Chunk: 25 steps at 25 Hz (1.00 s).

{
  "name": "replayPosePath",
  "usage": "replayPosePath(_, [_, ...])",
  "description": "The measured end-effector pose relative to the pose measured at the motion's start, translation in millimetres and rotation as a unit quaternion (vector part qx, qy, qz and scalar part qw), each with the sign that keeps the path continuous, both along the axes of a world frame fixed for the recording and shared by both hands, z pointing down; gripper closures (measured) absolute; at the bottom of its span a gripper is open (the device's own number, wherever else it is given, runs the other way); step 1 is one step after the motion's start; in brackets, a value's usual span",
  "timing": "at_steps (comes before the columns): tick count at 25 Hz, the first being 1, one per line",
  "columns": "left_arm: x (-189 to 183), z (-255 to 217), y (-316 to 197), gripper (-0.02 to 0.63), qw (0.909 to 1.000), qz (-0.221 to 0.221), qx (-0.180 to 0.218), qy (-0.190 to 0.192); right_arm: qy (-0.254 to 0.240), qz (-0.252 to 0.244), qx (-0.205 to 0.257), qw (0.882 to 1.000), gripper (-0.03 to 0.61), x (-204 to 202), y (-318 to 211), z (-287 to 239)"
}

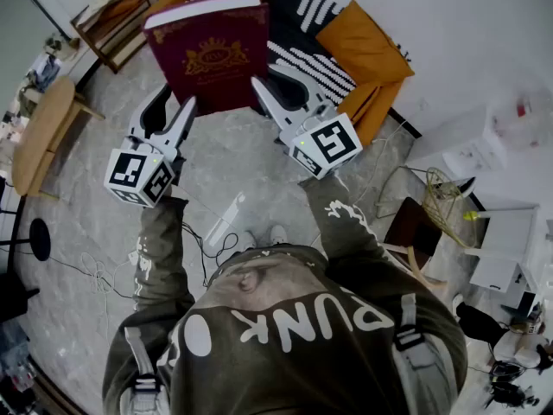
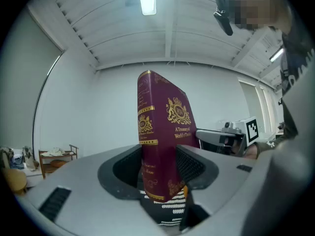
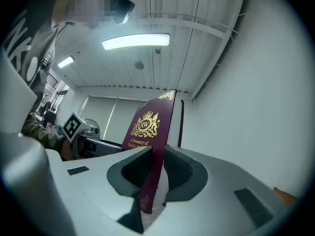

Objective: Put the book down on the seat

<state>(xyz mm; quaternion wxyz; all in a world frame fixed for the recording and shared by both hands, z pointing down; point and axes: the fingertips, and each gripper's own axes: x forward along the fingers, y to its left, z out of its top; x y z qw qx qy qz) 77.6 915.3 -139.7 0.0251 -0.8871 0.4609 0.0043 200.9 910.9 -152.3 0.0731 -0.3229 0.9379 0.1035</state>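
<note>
We hold the book in the air between our two tools, clear of the seat. It is a thick maroon hardback with a gilt crest on its front cover, and in the head view that cover faces up at us, with the white page edge along its far end.

The left tool is closed on the book at the spine side, near the nearer corner. In the left gripper view the spine stands upright between the jaws and fills the gap, with both ribbed pads against it. The jaws stand wide because the book is thick.

The right tool is closed on the opposite edge. In the right gripper view the cover and a strip of white pages sit pinched between its pads.

Beyond and below the book stands the orange armchair, with a black cushion with white stripes lying on its seat. The book overlaps the chair's front part in the head view.

On the grey floor near our feet lies a white power strip with a cable trailing away.
</note>
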Motion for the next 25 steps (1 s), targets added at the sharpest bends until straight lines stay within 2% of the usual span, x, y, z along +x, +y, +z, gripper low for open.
replayPosePath(11, [-4.6,1.6,-5.8,0.410,1.0000,-0.001,0.002,0.002,-0.003,-0.011,-0.004,1.000,0.494,-3.9,-6.7,2.4])
replayPosePath(20, [-35.5,10.3,-8.3,0.410,1.0000,0.003,-0.005,0.006,0.008,-0.010,-0.013,1.000,0.492,-34.9,-8.7,10.5])
replayPosePath(25, [-46.3,19.5,-30.5,0.410,0.9998,0.008,-0.015,0.008,0.011,-0.005,-0.022,1.000,0.492,-45.6,-29.9,19.1])
